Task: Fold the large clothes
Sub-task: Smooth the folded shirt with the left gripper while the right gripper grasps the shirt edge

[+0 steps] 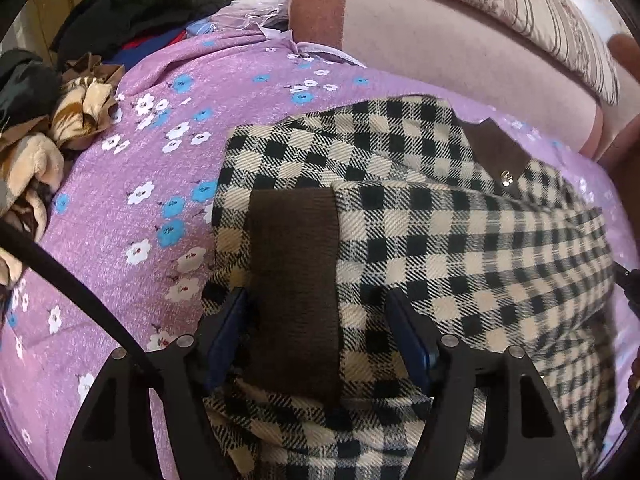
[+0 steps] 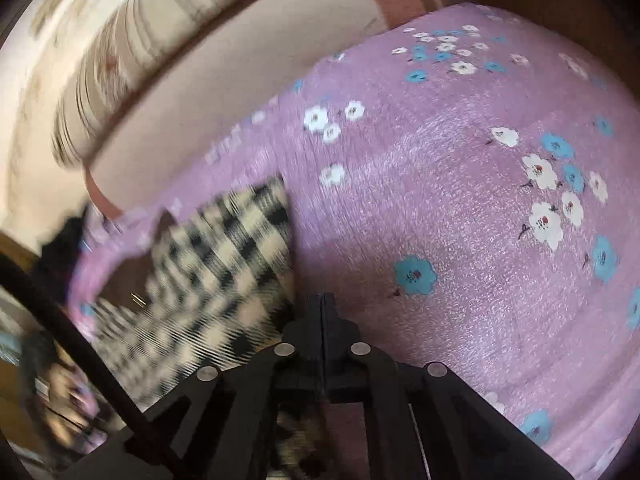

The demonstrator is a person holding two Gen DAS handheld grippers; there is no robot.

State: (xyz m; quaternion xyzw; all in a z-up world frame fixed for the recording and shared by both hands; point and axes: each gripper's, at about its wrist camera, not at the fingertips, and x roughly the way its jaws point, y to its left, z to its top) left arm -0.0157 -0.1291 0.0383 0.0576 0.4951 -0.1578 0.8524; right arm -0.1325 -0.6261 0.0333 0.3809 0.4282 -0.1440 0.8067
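A black-and-cream checked garment (image 1: pixel 440 240) lies partly folded on a purple flowered bedsheet (image 1: pixel 140 160). Its dark brown band (image 1: pixel 294 280) points toward me, and a brown tab with a metal snap (image 1: pixel 496 152) lies at its far edge. My left gripper (image 1: pixel 320 320) is open just over the garment, one blue-padded finger on each side of the brown band, neither pressing it. In the right wrist view my right gripper (image 2: pixel 322 300) is shut with nothing seen between its tips, above the sheet (image 2: pixel 440 200) beside the checked garment's (image 2: pixel 224 264) right edge. That view is blurred.
A heap of dark, red and blue clothes (image 1: pixel 132 12) and a crumpled brown-and-cream cloth (image 1: pixel 80 104) lie at the far left of the bed. A pink padded headboard (image 1: pixel 440 40) with a striped pillow (image 1: pixel 540 12) runs behind. A black cable (image 1: pixel 60 272) crosses the left foreground.
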